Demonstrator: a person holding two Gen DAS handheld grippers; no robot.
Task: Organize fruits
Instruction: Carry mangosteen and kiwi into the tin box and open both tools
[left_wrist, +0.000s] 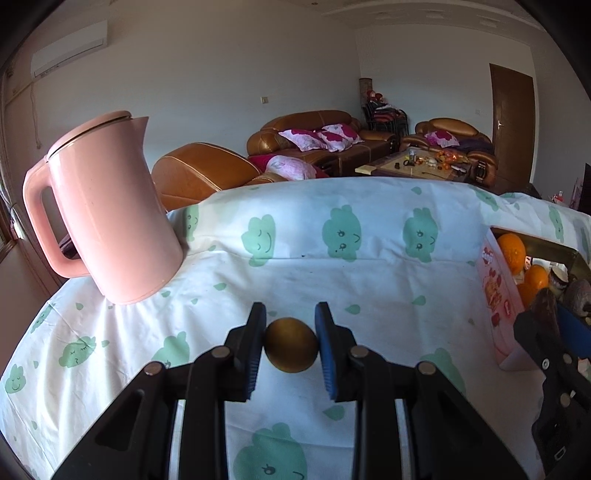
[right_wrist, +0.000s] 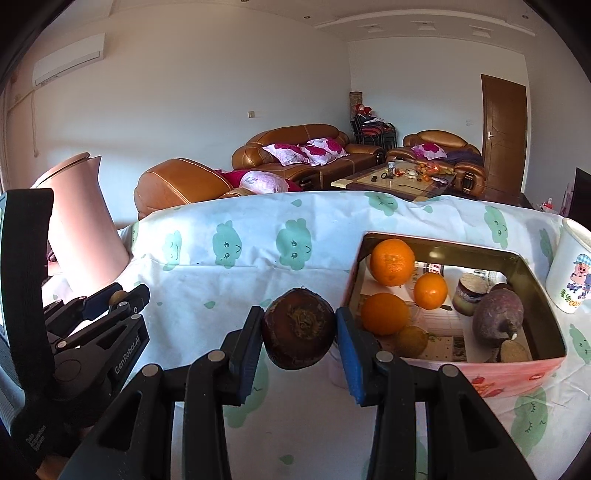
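My left gripper (left_wrist: 290, 345) is shut on a small round brown-yellow fruit (left_wrist: 291, 345) and holds it above the cloth-covered table (left_wrist: 332, 280). It also shows at the left of the right wrist view (right_wrist: 118, 297). My right gripper (right_wrist: 300, 334) is shut on a dark brown round fruit (right_wrist: 299, 330), just left of the pink tin box (right_wrist: 517, 376). It also shows at the right edge of the left wrist view (left_wrist: 554, 314). The box holds three oranges (right_wrist: 392, 261), a purple sweet potato (right_wrist: 496, 317), a yellowish fruit (right_wrist: 412, 339) and a small jar (right_wrist: 471, 293).
A pink kettle (left_wrist: 107, 210) stands at the table's left back corner. A white cartoon mug (right_wrist: 572, 269) stands right of the box. Brown leather sofas (left_wrist: 314, 136) and a coffee table (left_wrist: 413, 164) lie beyond the table's far edge.
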